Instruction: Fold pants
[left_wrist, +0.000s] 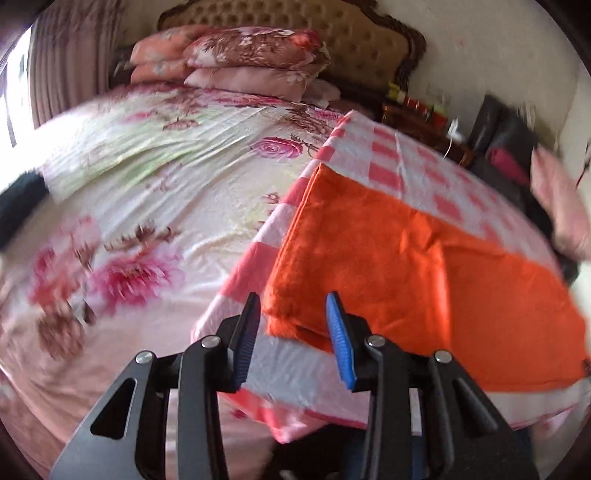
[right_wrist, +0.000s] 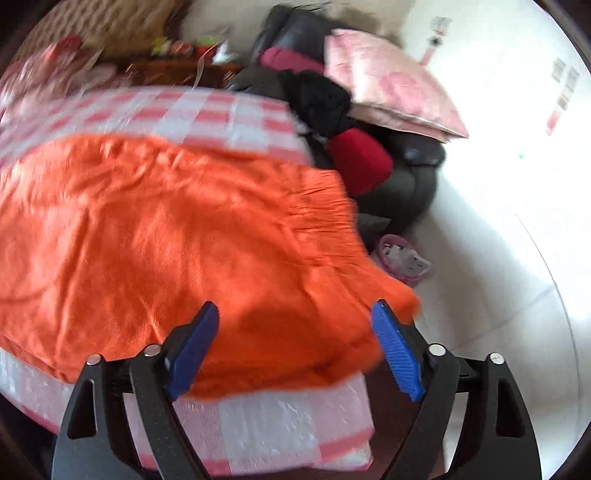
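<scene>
Clearly, the orange pants (left_wrist: 388, 266) are laid flat on a pink-and-white checked cloth (left_wrist: 406, 162), which is itself spread over one side of a floral bedsheet (left_wrist: 155, 177). In the left wrist view, the left gripper (left_wrist: 293, 306) is seen with its blue-padded fingers (left_wrist: 341, 339) partly apart and nothing pressed between them. The near corner of the pants falls between the two fingertips in the picture, with the hem edge running just past them; whether the pads touch the fabric cannot be told through the blur.

In the right wrist view, the right gripper (right_wrist: 295, 317) is shown with its fingers spread wide, clamped on nothing. The pants (right_wrist: 177, 236) fill the space ahead of and between the fingers, the near fold of the fabric lying in the gap and over the checked cloth (right_wrist: 236, 428) below. The gathered waistband (right_wrist: 325, 199) is seen beyond the right-hand finger, toward the edge of the bed, and a corner of the orange fabric droops past that finger's tip.

Stacked floral pillows (left_wrist: 255, 62) are seen at the headboard, and a heap of dark clothing (right_wrist: 369, 155) beside the bed.
</scene>
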